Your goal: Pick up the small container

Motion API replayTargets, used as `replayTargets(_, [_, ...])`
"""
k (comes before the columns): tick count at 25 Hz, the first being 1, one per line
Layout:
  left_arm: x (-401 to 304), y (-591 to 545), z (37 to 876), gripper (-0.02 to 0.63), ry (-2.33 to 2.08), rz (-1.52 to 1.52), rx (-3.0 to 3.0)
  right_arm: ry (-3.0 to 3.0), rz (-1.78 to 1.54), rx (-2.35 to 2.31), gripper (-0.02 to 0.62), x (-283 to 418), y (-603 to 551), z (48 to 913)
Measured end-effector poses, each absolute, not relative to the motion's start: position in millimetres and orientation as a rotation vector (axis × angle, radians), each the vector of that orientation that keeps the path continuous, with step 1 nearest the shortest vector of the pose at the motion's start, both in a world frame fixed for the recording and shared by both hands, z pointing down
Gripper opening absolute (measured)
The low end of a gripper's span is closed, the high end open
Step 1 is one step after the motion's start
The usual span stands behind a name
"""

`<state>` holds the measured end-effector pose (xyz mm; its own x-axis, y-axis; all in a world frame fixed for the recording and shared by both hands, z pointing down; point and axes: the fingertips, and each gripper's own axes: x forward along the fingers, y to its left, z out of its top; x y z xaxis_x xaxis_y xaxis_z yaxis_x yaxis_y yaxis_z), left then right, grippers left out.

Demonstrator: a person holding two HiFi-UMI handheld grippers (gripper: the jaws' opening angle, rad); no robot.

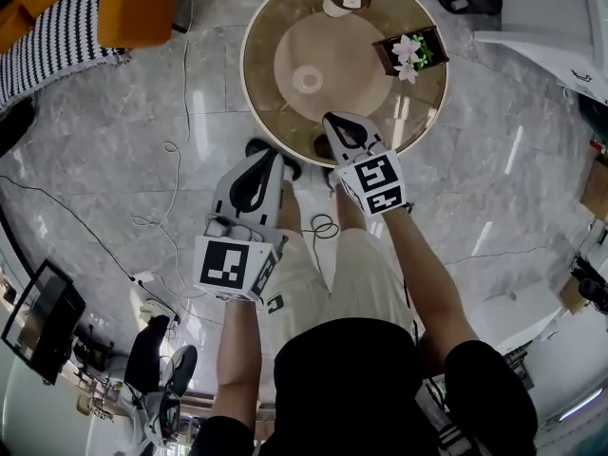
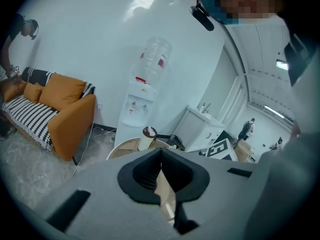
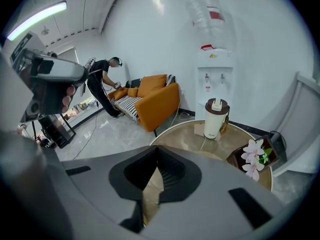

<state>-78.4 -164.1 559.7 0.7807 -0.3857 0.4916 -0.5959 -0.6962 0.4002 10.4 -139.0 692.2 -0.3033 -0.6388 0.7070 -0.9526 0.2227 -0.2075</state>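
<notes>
We hold both grippers out ahead of us, tilted downward, with our bare forearms (image 1: pixel 237 350) stretched forward. Our left gripper (image 1: pixel 271 158) sits nearer to us, its jaws pressed together with nothing between them. Our right gripper (image 1: pixel 333 122) reaches farther, its jaws likewise closed and empty. Their marker cubes (image 1: pixel 231 266) face up toward us.

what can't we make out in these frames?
- Pale ring on the table: head view, too small to identify.
- Container: left gripper view, lower part hidden behind the left tool.
- Table's near rim: head view, partly covered by the right tool.
- Container's print: right gripper view, too small to read.
</notes>
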Motion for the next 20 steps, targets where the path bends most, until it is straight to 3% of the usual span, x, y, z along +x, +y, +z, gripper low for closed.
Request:
replayTargets(10, [-69,-163,602,0.018,-0.669,0.522,2.414,-1.958,0.902,1.428,0.008,13,-147,763])
replayTargets(16, [-73,-167,610,0.018,-0.67,0.528,2.394,-1.925,0.919,1.422,0.049,17,-150,786])
replayTargets(20, [-77,-167,616,0.018,-0.659,0.549,2.386,-1.918,0.923,1.428,0.148,17,-157,800])
